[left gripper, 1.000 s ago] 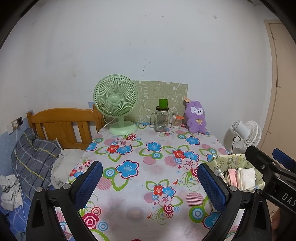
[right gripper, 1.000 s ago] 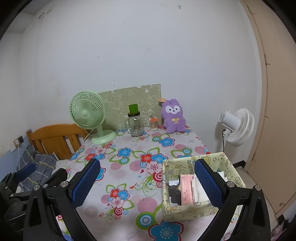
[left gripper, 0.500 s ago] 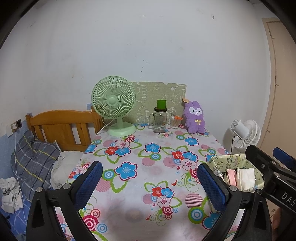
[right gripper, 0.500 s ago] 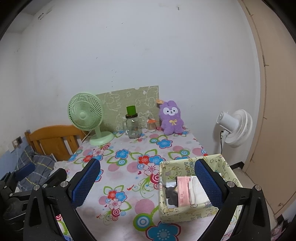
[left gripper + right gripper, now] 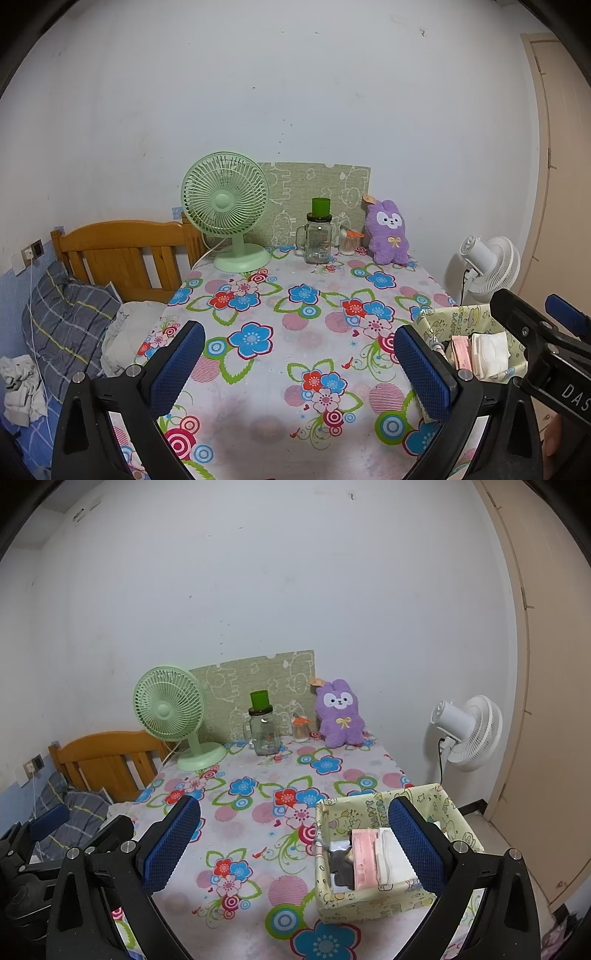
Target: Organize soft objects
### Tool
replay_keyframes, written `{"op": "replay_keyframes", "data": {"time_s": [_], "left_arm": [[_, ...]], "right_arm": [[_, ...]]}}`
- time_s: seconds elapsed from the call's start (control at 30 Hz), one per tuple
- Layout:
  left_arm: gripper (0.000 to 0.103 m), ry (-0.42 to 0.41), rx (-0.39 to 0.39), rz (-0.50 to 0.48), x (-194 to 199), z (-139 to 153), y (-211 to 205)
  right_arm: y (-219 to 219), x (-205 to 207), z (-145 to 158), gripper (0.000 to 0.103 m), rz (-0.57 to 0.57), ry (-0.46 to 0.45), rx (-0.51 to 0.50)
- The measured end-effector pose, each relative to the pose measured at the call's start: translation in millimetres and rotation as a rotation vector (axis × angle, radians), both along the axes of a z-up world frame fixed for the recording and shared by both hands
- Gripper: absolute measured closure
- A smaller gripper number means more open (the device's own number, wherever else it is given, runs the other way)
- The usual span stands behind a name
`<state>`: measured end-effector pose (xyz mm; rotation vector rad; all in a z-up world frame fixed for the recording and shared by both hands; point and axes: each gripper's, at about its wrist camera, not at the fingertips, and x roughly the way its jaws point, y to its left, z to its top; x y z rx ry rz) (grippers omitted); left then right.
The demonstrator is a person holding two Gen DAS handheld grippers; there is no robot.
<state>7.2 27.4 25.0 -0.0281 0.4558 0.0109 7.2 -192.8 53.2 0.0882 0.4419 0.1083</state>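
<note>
- My left gripper (image 5: 297, 363) is spread wide with nothing between its blue pads, hanging over the near part of the flowered tabletop (image 5: 295, 325).
- My right gripper (image 5: 293, 843) is also wide apart and holds nothing; its right finger (image 5: 415, 845) sits in front of the fabric basket (image 5: 373, 899).
- The basket stands at the near right corner of the tabletop. Inside it I see a pink folded piece (image 5: 364, 864) standing on edge, a white folded piece (image 5: 391, 860) just beside it on the right, and something dark (image 5: 341, 867) on the left that I cannot make out.
- The purple plush bunny (image 5: 341, 714) sits upright at the far edge of the tabletop against the wall, well apart from the basket.
- Left of the bunny stand a small jar (image 5: 301, 729), a glass mug with a green cup on top (image 5: 263, 734) and a green fan (image 5: 173, 712).
- A white fan (image 5: 467, 733) stands off the tabletop to the right.
</note>
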Motion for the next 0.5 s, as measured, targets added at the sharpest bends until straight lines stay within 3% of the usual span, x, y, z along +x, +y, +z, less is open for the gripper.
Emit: {"op": "replay_keyframes", "data": {"time_s": [0.5], "left_arm": [[0.000,0.003,0.003,-0.002,1.4,-2.3,-1.5]], "right_arm": [[-0.3,0.8,-2.9,0.000,-0.002,0.002,-0.004]]}}
